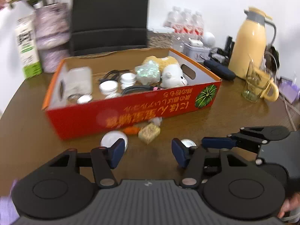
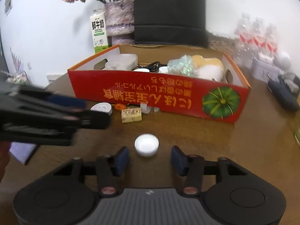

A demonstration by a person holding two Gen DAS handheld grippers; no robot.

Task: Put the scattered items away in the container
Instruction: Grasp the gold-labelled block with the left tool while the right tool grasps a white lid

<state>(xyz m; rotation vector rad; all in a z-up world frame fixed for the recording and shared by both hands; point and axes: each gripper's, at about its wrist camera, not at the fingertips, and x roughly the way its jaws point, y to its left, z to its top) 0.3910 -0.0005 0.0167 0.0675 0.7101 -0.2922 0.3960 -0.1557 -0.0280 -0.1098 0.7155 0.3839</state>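
Note:
A red cardboard box (image 1: 131, 110) (image 2: 168, 93) stands on the brown table and holds a plush toy (image 1: 172, 73), white jars, cables and a clear case. In front of it lie a white round puck (image 1: 112, 138) (image 2: 102, 107), an orange piece (image 1: 131, 130) (image 2: 120, 106), a beige block (image 1: 149, 132) (image 2: 131, 114), a small white piece (image 1: 156, 121) (image 2: 148, 107) and a white cap (image 2: 146, 144) (image 1: 187, 143). My left gripper (image 1: 148, 154) is open and empty, above the table near the puck. My right gripper (image 2: 150, 158) is open, with the cap just ahead between its fingers.
A yellow thermos (image 1: 251, 43), a glass mug (image 1: 258, 84), a dark case (image 1: 219, 69) and water bottles (image 1: 185, 26) stand to the right. A milk carton (image 2: 99, 33), a vase (image 2: 120, 20) and a black chair (image 2: 168, 13) are behind the box.

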